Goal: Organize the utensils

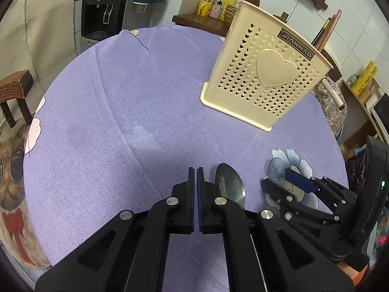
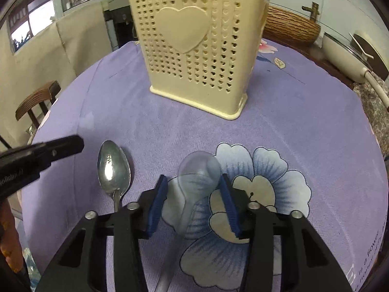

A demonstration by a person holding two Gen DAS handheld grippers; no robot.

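Note:
A cream perforated utensil holder [image 1: 265,73] [image 2: 194,48] with a heart on its side stands upright on the purple tablecloth [image 2: 291,109]. A metal spoon [image 1: 229,182] [image 2: 113,170] lies on the cloth, bowl towards the holder. To its left my left gripper [image 1: 195,170] [image 2: 77,143] is shut with nothing between its pads. A clear plastic spoon [image 2: 199,170] lies on the blue flower print. My right gripper [image 2: 193,182] [image 1: 277,180] is open astride its bowl; the left pad stands clear of it and the right pad is close to its edge.
The round table's edge curves close on both sides. A wooden stool [image 1: 14,90] stands past the left edge. A water dispenser [image 1: 102,12] and a shelf with cups [image 1: 211,9] are behind the table, and a pan [image 2: 347,51] sits at the right.

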